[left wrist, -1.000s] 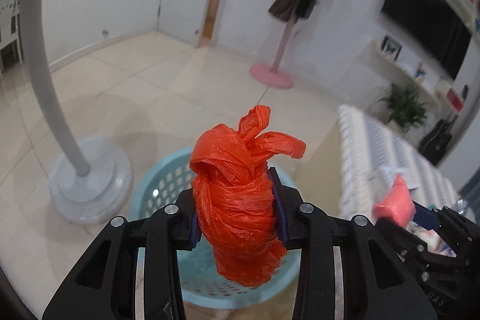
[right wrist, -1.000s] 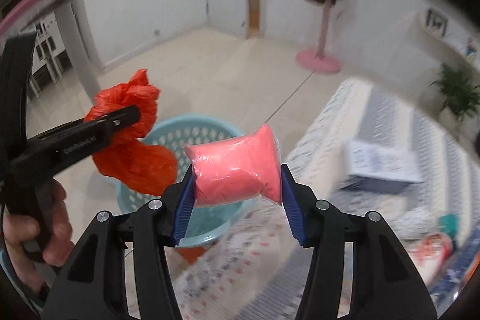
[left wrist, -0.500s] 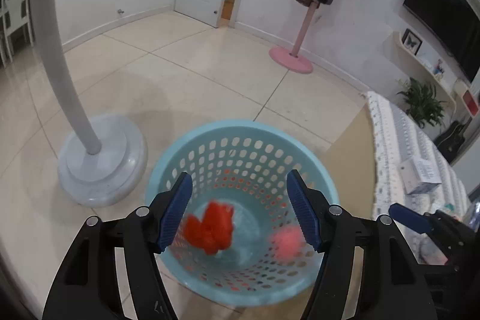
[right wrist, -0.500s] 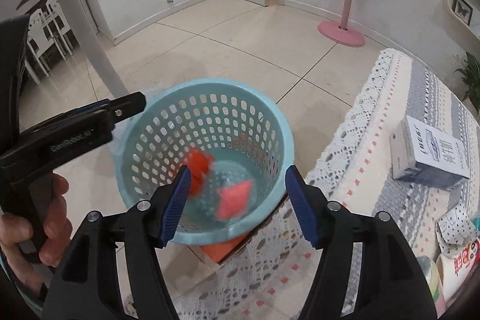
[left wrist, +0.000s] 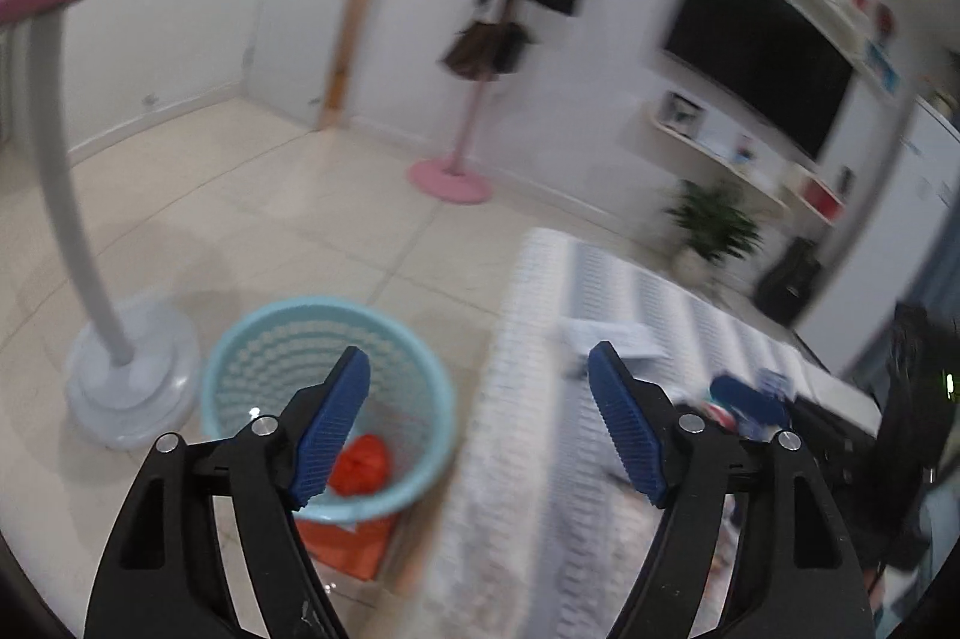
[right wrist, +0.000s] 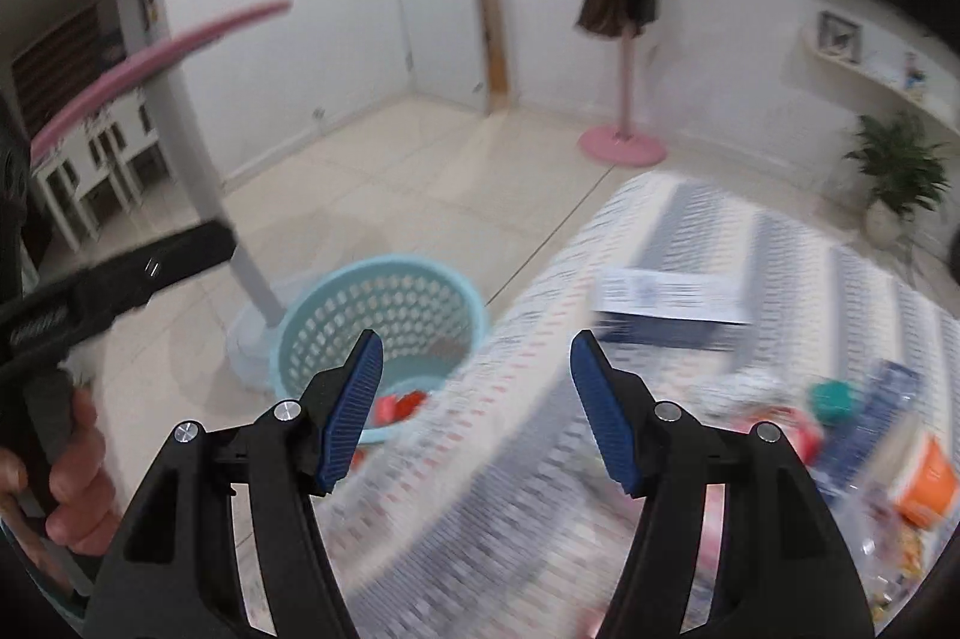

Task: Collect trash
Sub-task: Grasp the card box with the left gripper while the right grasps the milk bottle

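- Both bundles of trash have left the grippers since a second ago; the orange bag (left wrist: 360,471) now lies inside the blue basket (left wrist: 240,339) on the floor.
- Left gripper (left wrist: 477,426) is empty, its jaws opening wider.
- Right gripper (right wrist: 474,408) hangs released, empty, facing the cluttered table (right wrist: 780,267), probably for more trash.

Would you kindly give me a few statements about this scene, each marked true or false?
1. The left tool grips the red bag. False: nothing is between its opening jaws; the red bag lies in the blue basket.
2. The blue basket stands on the floor beside the cloth-covered table. True.
3. The right tool is empty. True.
4. The white box lies in the basket. False: it rests on the table.
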Motion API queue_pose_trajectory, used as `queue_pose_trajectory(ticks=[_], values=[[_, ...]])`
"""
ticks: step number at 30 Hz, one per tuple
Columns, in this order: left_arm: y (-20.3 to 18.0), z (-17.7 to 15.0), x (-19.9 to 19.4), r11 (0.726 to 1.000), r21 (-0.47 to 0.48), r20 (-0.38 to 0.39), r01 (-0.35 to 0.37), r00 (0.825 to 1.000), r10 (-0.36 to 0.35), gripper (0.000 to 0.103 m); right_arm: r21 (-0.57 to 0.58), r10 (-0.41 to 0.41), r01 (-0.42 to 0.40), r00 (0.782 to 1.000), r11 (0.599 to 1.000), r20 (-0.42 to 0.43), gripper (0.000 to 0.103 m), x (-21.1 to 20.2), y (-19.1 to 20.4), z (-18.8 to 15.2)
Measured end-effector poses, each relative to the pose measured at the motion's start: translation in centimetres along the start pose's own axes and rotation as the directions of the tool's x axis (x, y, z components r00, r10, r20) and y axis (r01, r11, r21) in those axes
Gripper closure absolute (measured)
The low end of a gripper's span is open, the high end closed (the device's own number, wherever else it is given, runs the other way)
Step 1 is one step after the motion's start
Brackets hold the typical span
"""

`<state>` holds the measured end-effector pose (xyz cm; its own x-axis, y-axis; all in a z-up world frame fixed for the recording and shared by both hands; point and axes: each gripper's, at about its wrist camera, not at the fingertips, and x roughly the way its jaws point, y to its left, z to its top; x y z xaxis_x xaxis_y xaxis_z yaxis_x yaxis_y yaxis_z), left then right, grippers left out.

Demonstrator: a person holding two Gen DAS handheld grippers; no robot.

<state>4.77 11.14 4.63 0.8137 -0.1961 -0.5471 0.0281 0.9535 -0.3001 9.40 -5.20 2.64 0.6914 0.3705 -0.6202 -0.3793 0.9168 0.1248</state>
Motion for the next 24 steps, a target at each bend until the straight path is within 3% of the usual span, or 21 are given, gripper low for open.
queue_pose_trajectory(ticks=[6, 9, 12, 15, 17, 19, 22, 24], values=[[-8.3, -3.8, -0.1, 0.975, 0.142, -0.090, 0.169, 0.983, -0.157, 0.024, 0.088, -0.144, 0.137, 0.987, 0.987, 0.076, 0.041, -8.6, -7.5, -3.0], [-11.1, -6.4, 1.5, 0.953, 0.180, -0.179, 0.244, 0.961, -0.212, 0.024, 0.124, -0.224, 0.213, 0.971, 0.969, 0.081, 0.041, -11.2, -10.8, -5.3], [-13.2, -8.9, 3.9, 0.925, 0.211, -0.285, 0.315, 0.925, -0.250, 0.024, 0.174, -0.301, 0.286, 0.952, 0.942, 0.061, 0.040, -13.3, -14.3, -8.2], [-14.8, -11.0, 7.2, 0.904, 0.230, -0.400, 0.360, 0.882, -0.249, 0.024, 0.227, -0.364, 0.350, 0.931, 0.909, 0.021, 0.040, -14.3, -17.3, -11.0], [-15.2, -12.3, 8.9, 0.896, 0.241, -0.445, 0.373, 0.863, -0.240, 0.024, 0.267, -0.382, 0.366, 0.924, 0.891, 0.006, 0.040, -14.7, -18.9, -12.6], [-15.6, -13.6, 10.6, 0.898, 0.251, -0.482, 0.362, 0.851, -0.208, 0.024, 0.284, -0.407, 0.392, 0.913, 0.875, -0.007, 0.040, -14.9, -20.0, -14.1], [-15.7, -14.9, 12.6, 0.907, 0.260, -0.505, 0.332, 0.847, -0.165, 0.024, 0.277, -0.450, 0.445, 0.892, 0.852, -0.049, 0.040, -14.5, -21.5, -16.2], [-15.8, -15.5, 13.4, 0.907, 0.262, -0.516, 0.328, 0.842, -0.155, 0.024, 0.304, -0.441, 0.441, 0.895, 0.844, -0.074, 0.040, -14.3, -22.5, -17.3]])
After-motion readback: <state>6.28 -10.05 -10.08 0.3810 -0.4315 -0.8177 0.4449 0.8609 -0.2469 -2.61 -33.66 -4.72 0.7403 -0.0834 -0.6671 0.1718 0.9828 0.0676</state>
